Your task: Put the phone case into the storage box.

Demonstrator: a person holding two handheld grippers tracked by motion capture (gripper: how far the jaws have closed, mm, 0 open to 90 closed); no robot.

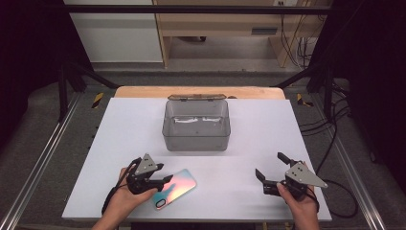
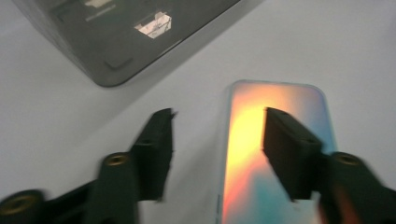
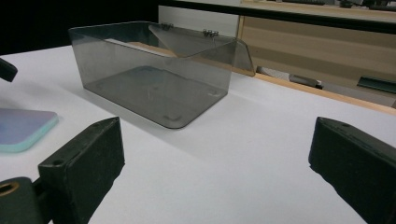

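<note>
The iridescent phone case (image 1: 175,188) lies flat on the white desk (image 1: 258,129) near the grey box (image 1: 196,125), the left gripper (image 2: 217,140) fingers released above it, the right gripper (image 1: 269,168) fingers released too.

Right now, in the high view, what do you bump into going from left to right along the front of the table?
left gripper → shiny rainbow phone case → bare white tabletop → right gripper. The smoky clear box sits farther back, so it is not on that line.

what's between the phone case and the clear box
Nothing: bare white table separates the phone case from the clear box, as the high view shows.
</note>
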